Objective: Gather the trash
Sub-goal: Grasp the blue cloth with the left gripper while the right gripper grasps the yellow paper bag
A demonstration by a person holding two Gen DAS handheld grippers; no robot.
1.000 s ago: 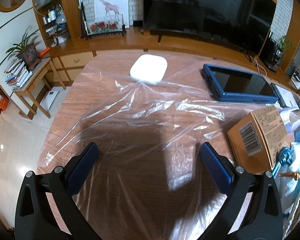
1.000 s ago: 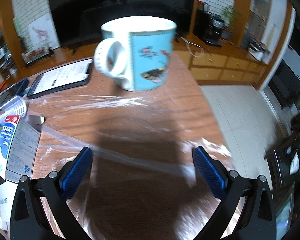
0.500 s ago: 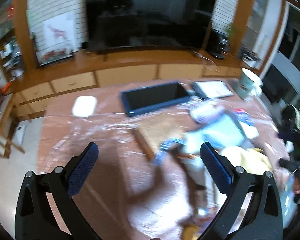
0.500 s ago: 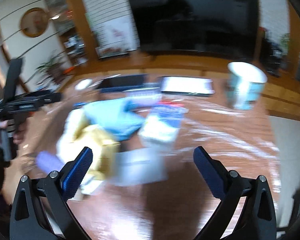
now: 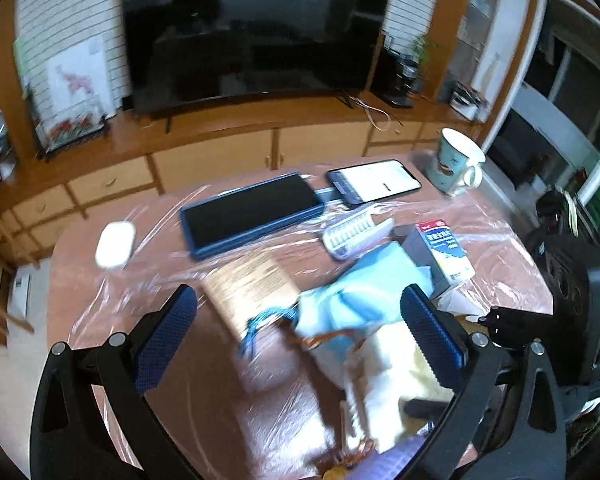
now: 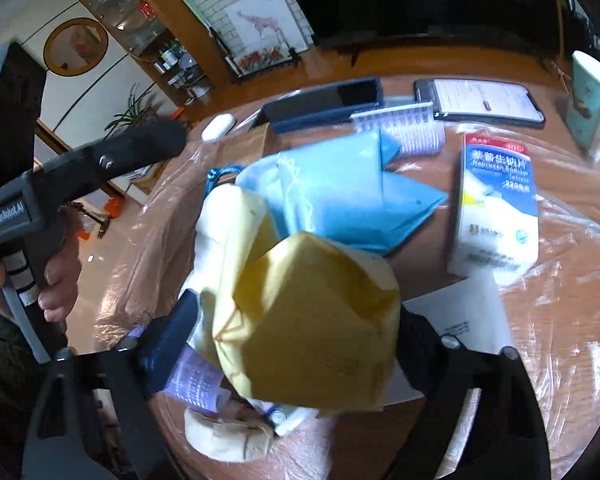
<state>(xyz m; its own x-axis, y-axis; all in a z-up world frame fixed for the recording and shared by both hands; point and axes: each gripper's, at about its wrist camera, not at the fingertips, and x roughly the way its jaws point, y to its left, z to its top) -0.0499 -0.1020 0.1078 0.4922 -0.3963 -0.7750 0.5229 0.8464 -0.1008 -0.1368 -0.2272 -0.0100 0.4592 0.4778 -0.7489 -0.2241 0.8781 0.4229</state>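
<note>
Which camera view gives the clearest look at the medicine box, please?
The right wrist view: the medicine box lies close, its printed blue-and-white face sharp. The left wrist view shows the box small, farther off and slightly blurred.

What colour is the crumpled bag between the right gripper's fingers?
Yellow bag, clearest in the right wrist view.

Beyond the clutter I see a dark tablet [image 5: 252, 214] lying flat on the plastic-covered table [image 5: 80, 280], a lit phone [image 5: 374, 180] just beside it and a blue mug [image 5: 454, 166] upright at the far corner. A white mouse [image 5: 115, 239] sits apart, and a television [image 5: 252, 32] stands behind.
</note>
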